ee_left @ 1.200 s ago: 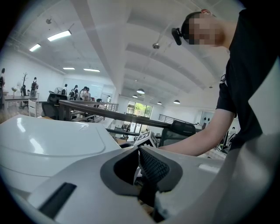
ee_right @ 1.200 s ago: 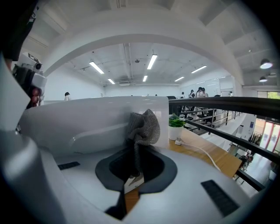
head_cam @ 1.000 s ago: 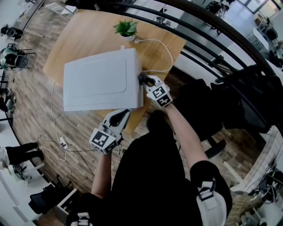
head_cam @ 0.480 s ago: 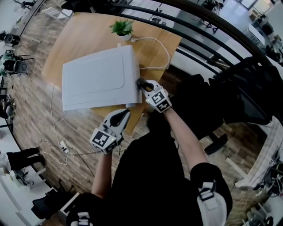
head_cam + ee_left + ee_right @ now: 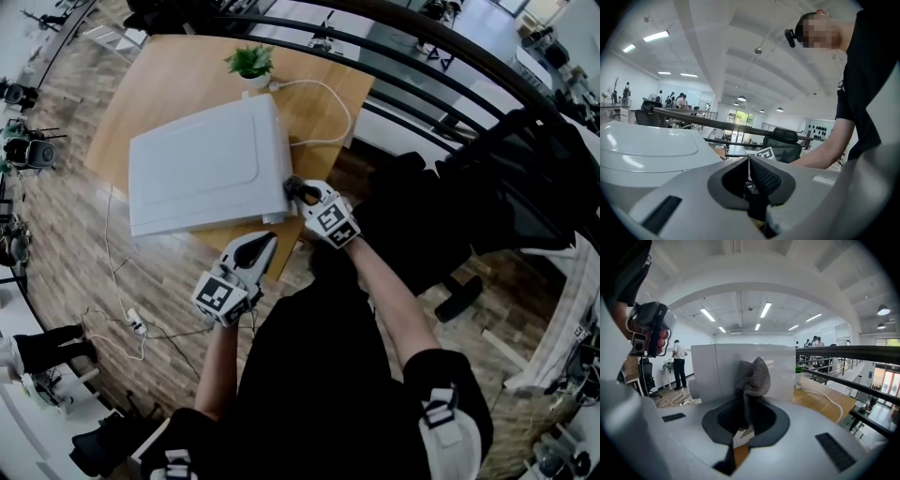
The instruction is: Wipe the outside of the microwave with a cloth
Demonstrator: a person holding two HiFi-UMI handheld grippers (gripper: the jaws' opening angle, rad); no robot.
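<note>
A white microwave [image 5: 202, 169] sits on a wooden counter [image 5: 159, 80]. It is seen from above, and its big flat top is plain and white.

The right gripper [image 5: 294, 187] is at the right side of the microwave, near the front corner. Its two jaws are squeezed together on a grey cloth [image 5: 300, 190]. In the right gripper view the cloth [image 5: 753, 375] sticks up from between the jaws of the right gripper [image 5: 744, 414] in a bunched lump. The white wall of the microwave [image 5: 712, 371] stands just behind it. The cloth is right up at that wall, but it is hard to tell if it touches.

The left gripper [image 5: 266, 241] is lower down, in front of the microwave and a little apart from it. In the left gripper view the jaws of the left gripper [image 5: 749, 164] are pressed together and there is nothing between them. The top of the microwave [image 5: 642, 145] shows at the left of that view.

A small green plant [image 5: 250, 63] in a white pot stands at the far edge of the counter, behind the microwave. A white cable [image 5: 339, 105] curls over the counter from near the plant to the back of the microwave. A dark railing [image 5: 422, 84] runs past the far side of the counter. A black chair [image 5: 427, 234] stands to the right of the person. The floor [image 5: 66, 234] is made of wood strips.
</note>
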